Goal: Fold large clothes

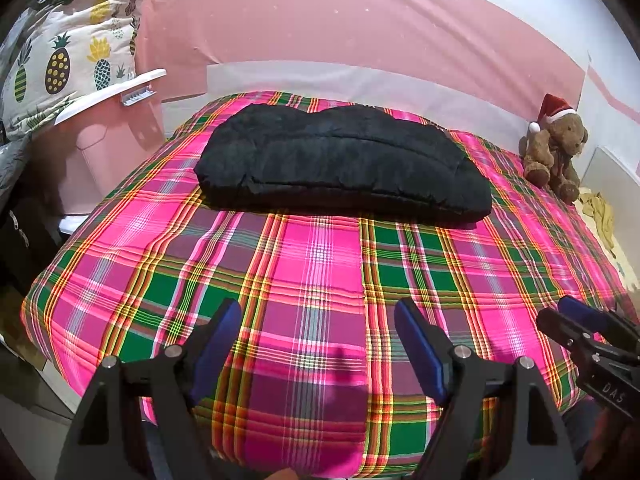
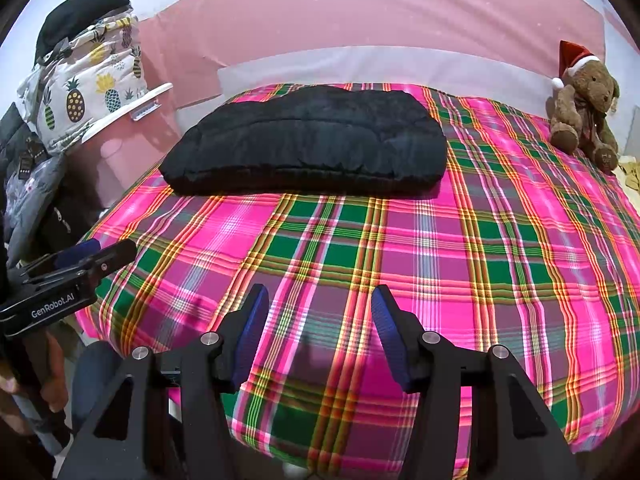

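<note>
A black padded garment (image 1: 340, 168) lies folded into a thick flat bundle on the far half of the plaid bed cover (image 1: 304, 280); in the right wrist view the garment (image 2: 308, 144) sits at upper centre. My left gripper (image 1: 318, 316) hovers over the near part of the bed, open, with only the cover showing between its blue pads. My right gripper (image 2: 320, 304) hovers beside it, also open and holding nothing. Each shows in the other's view: the right gripper (image 1: 568, 314) at the right edge, the left gripper (image 2: 104, 250) at the left edge. Both are well short of the garment.
A brown teddy bear (image 1: 556, 152) in a red Santa hat sits at the bed's far right corner, also seen as teddy bear (image 2: 584, 108). A pineapple-print bundle (image 1: 68, 48) rests on a pink bin (image 1: 104, 152) left of the bed. A pink wall (image 1: 360, 32) stands behind.
</note>
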### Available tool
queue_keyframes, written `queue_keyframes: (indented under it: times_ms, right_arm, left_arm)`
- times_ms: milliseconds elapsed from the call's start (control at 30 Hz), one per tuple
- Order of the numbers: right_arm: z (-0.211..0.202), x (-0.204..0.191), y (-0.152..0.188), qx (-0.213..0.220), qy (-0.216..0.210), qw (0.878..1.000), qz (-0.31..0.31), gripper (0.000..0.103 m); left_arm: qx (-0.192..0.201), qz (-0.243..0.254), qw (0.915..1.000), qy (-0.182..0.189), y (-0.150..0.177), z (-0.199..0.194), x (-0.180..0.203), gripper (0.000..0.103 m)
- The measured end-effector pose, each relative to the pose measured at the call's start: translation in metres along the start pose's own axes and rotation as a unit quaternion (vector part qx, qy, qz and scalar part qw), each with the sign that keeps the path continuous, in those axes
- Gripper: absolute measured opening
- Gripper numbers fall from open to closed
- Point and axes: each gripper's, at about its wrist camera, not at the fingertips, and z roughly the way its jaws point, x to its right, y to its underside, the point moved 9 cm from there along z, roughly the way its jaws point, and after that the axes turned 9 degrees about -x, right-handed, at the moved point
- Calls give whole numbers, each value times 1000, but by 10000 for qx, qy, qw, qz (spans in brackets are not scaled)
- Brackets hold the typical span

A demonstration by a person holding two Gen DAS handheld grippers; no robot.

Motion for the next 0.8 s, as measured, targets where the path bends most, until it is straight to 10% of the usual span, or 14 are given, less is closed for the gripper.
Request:
queue_keyframes:
  times_ms: [800]
  right_arm:
    - [-2,-1,2,6,5,10000,-49,54]
  left_arm:
    - [0,-12,9999,-125,3,-4,4,81]
